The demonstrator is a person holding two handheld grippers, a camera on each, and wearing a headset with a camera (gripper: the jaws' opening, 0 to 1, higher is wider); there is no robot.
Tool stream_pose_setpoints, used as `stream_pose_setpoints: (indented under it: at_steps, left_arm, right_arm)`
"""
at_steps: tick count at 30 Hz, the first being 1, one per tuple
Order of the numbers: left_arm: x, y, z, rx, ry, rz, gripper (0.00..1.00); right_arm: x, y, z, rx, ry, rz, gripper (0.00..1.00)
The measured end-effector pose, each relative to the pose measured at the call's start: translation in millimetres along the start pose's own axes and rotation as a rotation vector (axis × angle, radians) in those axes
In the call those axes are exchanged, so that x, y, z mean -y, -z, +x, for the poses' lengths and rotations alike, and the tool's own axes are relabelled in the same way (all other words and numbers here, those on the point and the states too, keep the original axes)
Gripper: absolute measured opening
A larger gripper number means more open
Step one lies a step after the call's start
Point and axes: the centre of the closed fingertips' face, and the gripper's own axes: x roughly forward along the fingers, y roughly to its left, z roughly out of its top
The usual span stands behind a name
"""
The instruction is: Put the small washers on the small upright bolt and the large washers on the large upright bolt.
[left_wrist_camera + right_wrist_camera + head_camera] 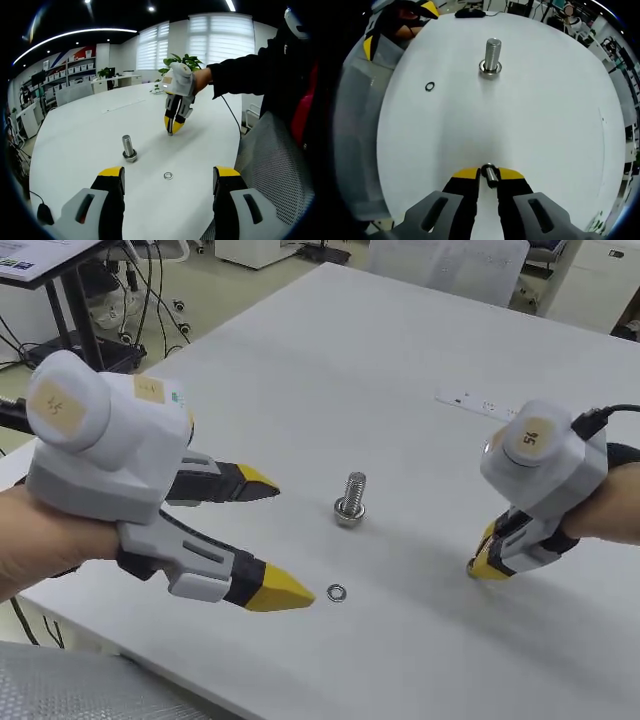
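Lying flat on the table, just ahead of the wide-open left gripper — small washer; likely thin, light, slick steel; best pinched across its rim; right gripper clamped on small bolt.

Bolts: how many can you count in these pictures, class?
2. The large bolt stands upright in the middle of the table; the small bolt sits between the right gripper's jaws. Others may be hidden.
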Motion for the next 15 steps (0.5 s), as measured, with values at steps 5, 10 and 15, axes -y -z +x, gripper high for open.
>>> stream_pose_setpoints:
  at_steps: [5,10,15]
  left_arm:
    - [-0.2,0.2,0.5,-0.002,0.0,-0.001,0.71]
    - [0.1,0.0,1.0,-0.003,0.001,0.001,0.71]
    - [0.2,-0.4,1.3,-0.003,0.002,0.002,0.71]
  right_arm:
    - [1.2,0.7,-0.2,0.003,0.002,-0.001,0.16]
    - [2.9,1.9,-3.5,0.009,0.009,0.002,0.18]
    - [6.9,7.3,-6.2,0.012,0.021,0.012,0.18]
